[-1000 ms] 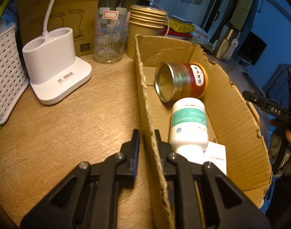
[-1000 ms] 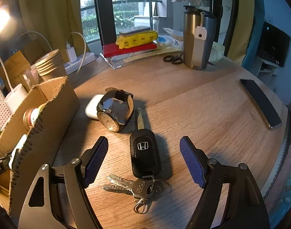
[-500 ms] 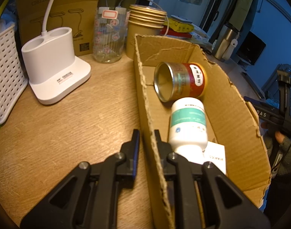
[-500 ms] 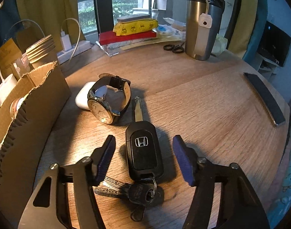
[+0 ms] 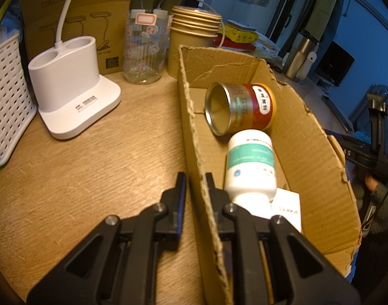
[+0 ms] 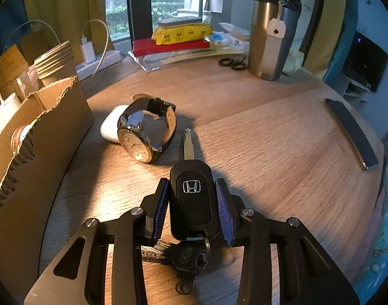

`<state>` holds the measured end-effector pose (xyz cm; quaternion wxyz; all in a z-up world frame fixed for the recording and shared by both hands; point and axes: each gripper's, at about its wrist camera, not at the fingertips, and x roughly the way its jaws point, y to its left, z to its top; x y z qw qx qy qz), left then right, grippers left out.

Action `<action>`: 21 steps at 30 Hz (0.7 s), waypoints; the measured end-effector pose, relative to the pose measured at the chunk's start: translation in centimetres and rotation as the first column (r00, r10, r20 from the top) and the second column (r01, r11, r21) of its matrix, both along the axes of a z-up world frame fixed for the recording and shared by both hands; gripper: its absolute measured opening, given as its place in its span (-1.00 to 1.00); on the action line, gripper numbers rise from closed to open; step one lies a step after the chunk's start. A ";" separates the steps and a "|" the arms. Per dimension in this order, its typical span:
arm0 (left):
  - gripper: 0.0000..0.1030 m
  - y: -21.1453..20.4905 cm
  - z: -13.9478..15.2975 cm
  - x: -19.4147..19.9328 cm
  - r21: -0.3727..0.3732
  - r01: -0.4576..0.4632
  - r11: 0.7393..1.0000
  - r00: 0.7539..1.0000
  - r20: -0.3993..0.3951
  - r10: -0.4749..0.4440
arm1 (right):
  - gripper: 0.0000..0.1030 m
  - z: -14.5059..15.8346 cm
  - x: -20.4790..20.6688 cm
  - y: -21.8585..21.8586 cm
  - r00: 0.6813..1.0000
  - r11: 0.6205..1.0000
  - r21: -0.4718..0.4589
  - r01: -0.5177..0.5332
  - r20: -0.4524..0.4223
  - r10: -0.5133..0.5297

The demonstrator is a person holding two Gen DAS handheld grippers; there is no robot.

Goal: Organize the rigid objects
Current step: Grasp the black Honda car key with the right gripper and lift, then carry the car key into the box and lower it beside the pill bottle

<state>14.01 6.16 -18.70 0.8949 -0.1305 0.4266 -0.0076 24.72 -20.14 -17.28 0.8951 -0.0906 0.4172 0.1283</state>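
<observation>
My left gripper (image 5: 196, 179) is shut on the near wall of the cardboard box (image 5: 308, 137), one finger outside and one inside. In the box lie a red and gold tin (image 5: 238, 108), a white bottle (image 5: 251, 165) with a teal label and a small white carton (image 5: 288, 207). My right gripper (image 6: 192, 190) is shut on the black Honda car key (image 6: 192, 198), which lies on the wooden table with its key bunch (image 6: 186, 255) behind. A wristwatch (image 6: 147, 129) and a white earbud case (image 6: 112, 125) lie just beyond, beside the box (image 6: 36, 132).
Left of the box stand a white lamp base (image 5: 72, 86), a white basket (image 5: 8, 99), a glass jar (image 5: 144, 48) and stacked gold tins (image 5: 194, 40). Farther off are a steel tumbler (image 6: 270, 35), scissors (image 6: 232, 63), a red and yellow stack (image 6: 178, 38) and a dark bar (image 6: 351, 132).
My right gripper moved forward and closed from wide open onto the car key. My left gripper kept its hold on the box wall.
</observation>
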 end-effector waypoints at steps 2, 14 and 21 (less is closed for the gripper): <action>-0.71 0.0 0.0 0.0 0.000 0.000 1.000 1.000 0.000 0.000 | -0.25 0.2 -0.3 -0.1 1.000 1.000 0.005 0.005 0.005 -0.005; -0.71 0.0 0.0 0.0 0.000 0.000 1.000 1.000 0.000 0.000 | -0.26 3.3 -2.4 0.3 0.997 1.000 0.023 0.003 0.081 -0.005; -0.71 0.0 0.0 0.0 0.001 0.000 1.000 1.000 0.000 0.000 | -0.26 5.3 -3.7 0.8 0.991 1.000 0.029 -0.007 0.134 0.004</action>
